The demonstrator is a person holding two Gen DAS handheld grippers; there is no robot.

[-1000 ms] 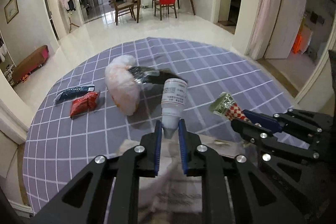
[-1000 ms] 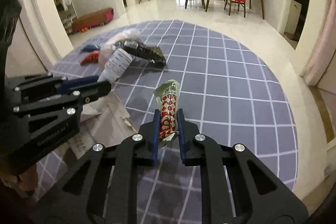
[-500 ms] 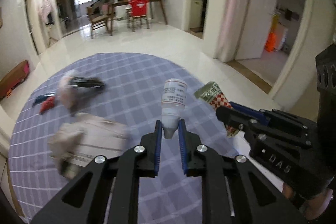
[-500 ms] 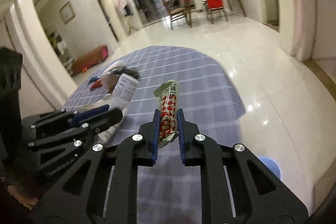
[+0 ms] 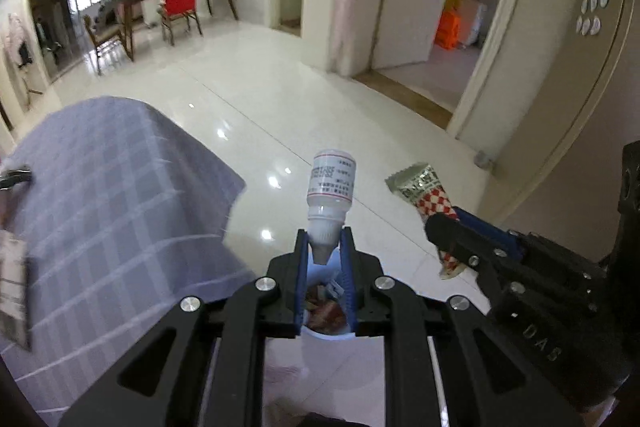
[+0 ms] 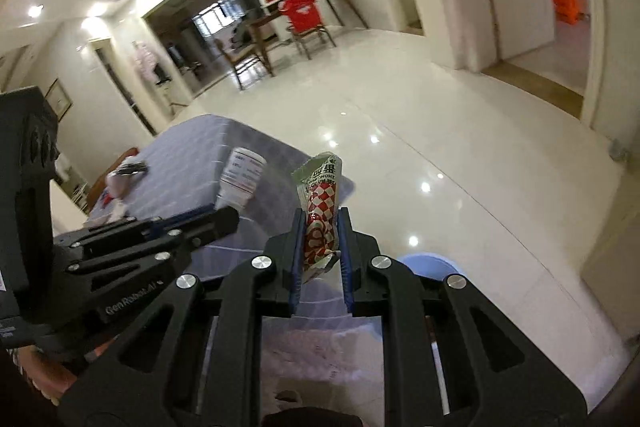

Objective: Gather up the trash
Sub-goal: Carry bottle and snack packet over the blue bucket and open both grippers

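Observation:
My left gripper [image 5: 325, 247] is shut on the tip of a small white bottle [image 5: 330, 189] with a printed label, held out over the floor. Below its jaws sits a pale blue bin [image 5: 326, 335] with wrappers inside. My right gripper [image 6: 319, 231] is shut on a red-and-white checked snack wrapper [image 6: 319, 199]; it also shows in the left wrist view [image 5: 426, 189]. The bottle also shows in the right wrist view [image 6: 242, 179]. The bin's rim [image 6: 426, 263] shows just right of the right gripper.
A purple checked tablecloth [image 5: 112, 195] covers the table on the left, with a pink bag and dark wrappers [image 6: 124, 175] on it. Glossy white floor [image 5: 280, 107] lies ahead. A doorway [image 5: 452, 39] and wall stand to the right. Dining chairs [image 5: 176, 7] are far back.
Both grippers have swung right, off the table and out over the floor, with the bottle and wrapper still held. The blue bin has come into view beneath them.

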